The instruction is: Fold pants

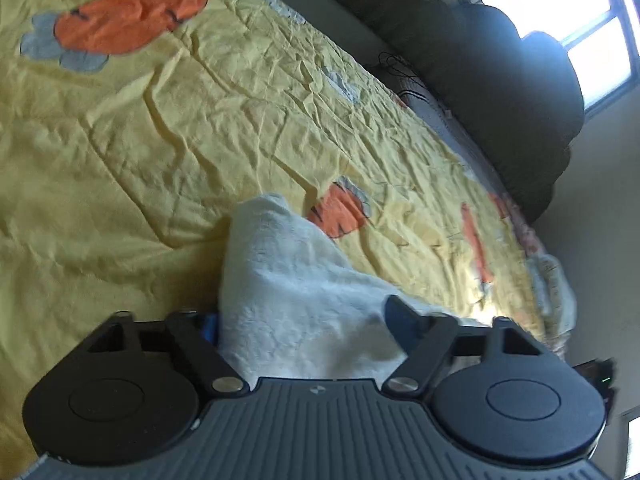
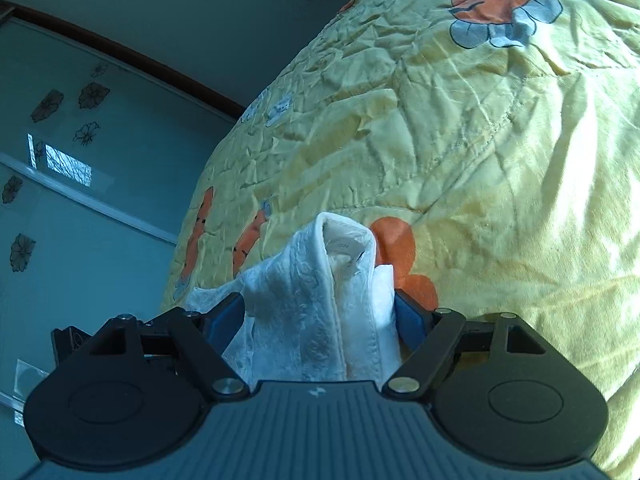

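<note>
While crumpled, textured white pants (image 2: 320, 300) bunch between fingers (image 2: 412, 316)

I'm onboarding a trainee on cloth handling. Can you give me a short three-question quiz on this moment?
1. True or false: both grippers grip white fabric.
2. What do the white pants hang over? A) wooden floor B) yellow bedsheet C) glass table
3. Fill in: the sheet's print shows orange ____.

Key:
1. True: the left gripper and the right gripper each pinch cloth between their fingers.
2. B, the yellow bedsheet.
3. Carrots.
</note>
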{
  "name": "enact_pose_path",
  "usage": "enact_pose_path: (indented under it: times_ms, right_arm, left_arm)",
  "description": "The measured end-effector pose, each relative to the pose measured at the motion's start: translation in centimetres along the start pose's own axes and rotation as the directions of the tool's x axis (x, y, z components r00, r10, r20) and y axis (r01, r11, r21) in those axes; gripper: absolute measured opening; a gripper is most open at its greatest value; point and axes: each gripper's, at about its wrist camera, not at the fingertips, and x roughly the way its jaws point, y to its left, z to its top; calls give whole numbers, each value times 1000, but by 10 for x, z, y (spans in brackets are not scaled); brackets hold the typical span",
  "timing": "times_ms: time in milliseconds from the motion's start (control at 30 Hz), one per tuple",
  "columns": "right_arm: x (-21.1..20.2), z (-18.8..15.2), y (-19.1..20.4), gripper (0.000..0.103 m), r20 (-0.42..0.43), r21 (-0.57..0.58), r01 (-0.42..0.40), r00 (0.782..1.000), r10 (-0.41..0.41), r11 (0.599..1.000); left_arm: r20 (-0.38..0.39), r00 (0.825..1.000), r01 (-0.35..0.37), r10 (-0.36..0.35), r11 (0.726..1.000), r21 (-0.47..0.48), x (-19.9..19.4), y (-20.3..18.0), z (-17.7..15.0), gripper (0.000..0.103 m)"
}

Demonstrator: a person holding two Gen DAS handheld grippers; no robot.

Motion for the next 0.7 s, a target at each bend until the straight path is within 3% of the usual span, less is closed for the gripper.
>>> enact_pose_path:
  times_ms: [33,100,233,300,400,467,567,633,700]
  right_arm:
    - [2,-1,4,30,-6,-43,25,1000,-25,999]
    - [0,-4,16,28,25,-127,54,998,-51,990]
    - [-2,-6,55,24,83,-332,133,990,-111,934]
    - [-3,-5,56,24,81,-356,130,991,-109,925]
    - [8,-7,25,27,46,-245,103,994,-94,964]
    - [4,-9,15,31,54,-150,71,997,-64,986]
    - [-6,-14,9,50,55,-78,45,998,-41,996]
    - [-24,-22,5,75,76,-36,45,996,-42,998]
    - [-40,-35,-4,80,64,-8,-2,998,2,1000]
  left_arm:
    - [26,998,-64,62,996,63,0,-6,-3,44]
    - [67,994,-88,83,993,80,-5,-8,-11,42]
    - [179,975,-159,129,973,168,-24,-25,-28,32]
    - [203,970,-172,132,965,198,-26,-28,-32,31]
    - [173,976,-160,130,971,176,-14,-20,-34,31]
    - [166,977,-161,134,974,162,-9,-15,-33,44]
    - [142,984,-131,111,982,138,-15,-10,-31,58]
    - [121,985,-137,123,984,115,-28,-8,-34,69]
    - [104,989,-119,109,989,91,-47,-1,-47,78]
